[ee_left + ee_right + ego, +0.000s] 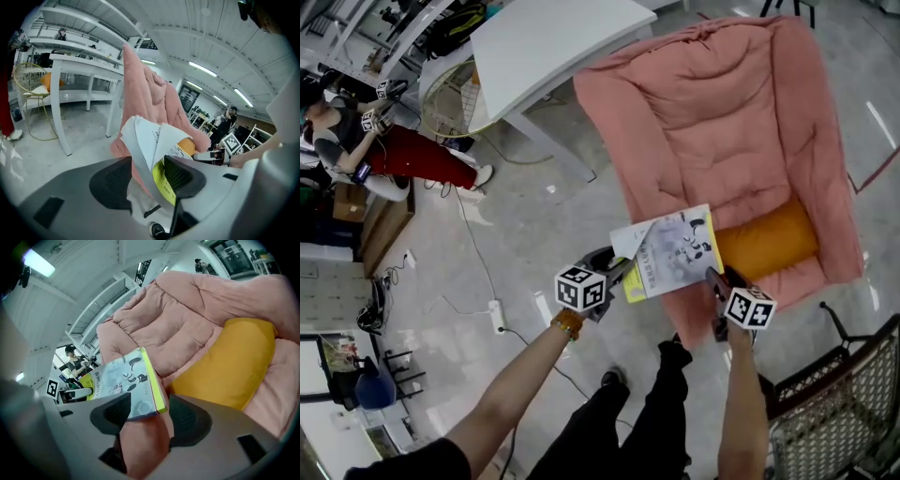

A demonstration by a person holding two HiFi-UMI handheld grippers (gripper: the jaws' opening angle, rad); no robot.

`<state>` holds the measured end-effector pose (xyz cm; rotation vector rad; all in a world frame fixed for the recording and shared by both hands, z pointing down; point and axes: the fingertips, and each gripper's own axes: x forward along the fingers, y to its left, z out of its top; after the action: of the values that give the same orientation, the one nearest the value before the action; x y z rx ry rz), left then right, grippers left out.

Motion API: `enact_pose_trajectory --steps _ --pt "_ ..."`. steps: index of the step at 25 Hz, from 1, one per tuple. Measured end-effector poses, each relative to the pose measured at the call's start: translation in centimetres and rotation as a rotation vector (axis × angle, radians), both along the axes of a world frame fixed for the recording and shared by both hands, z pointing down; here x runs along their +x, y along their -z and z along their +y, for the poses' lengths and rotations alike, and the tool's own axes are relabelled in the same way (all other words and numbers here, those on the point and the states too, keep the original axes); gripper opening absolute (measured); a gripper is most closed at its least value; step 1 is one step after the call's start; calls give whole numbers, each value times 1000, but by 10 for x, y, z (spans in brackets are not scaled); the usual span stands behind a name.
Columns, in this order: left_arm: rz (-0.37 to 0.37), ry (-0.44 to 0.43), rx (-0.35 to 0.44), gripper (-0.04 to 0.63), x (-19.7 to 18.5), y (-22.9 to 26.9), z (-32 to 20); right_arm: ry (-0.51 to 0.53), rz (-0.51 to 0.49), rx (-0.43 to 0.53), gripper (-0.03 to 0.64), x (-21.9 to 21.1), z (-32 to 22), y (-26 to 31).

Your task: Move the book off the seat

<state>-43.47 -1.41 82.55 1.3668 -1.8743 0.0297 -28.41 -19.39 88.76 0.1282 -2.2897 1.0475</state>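
The book (670, 251), pale grey with a yellow-green spine, lies at the front edge of the pink armchair's seat (722, 122), beside an orange cushion (766, 239). My left gripper (621, 268) reaches it from the left. In the left gripper view the book's fanned pages (154, 140) stand between the wide jaws of that gripper (147, 176), which is open; the left pad is clear of them. My right gripper (712, 278) comes from the right. In its own view the book's corner (124, 378) sits between the spread jaws of the right gripper (150, 416), with gaps on both sides.
A white table (544, 42) stands behind the armchair to the left, with a gold wire chair (450, 94) under it. A woven metal chair (834, 403) is at the lower right. A seated person (384, 150) is at far left. A power strip (498, 317) and cable lie on the floor.
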Motion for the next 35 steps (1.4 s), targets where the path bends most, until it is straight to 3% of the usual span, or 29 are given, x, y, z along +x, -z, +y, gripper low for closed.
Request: enact_pose_trajectory --steps 16,22,31,35 --pt "34 -27 52 180 4 6 -16 -72 41 -242 245 -2 4 -21" --pt "62 -25 60 120 6 6 -14 -99 -37 -311 150 11 -8 -10" --pt "65 -49 83 74 7 18 -21 -40 -64 -329 115 14 -7 4" --pt "71 -42 81 73 6 20 -21 -47 -73 -394 104 21 -4 4"
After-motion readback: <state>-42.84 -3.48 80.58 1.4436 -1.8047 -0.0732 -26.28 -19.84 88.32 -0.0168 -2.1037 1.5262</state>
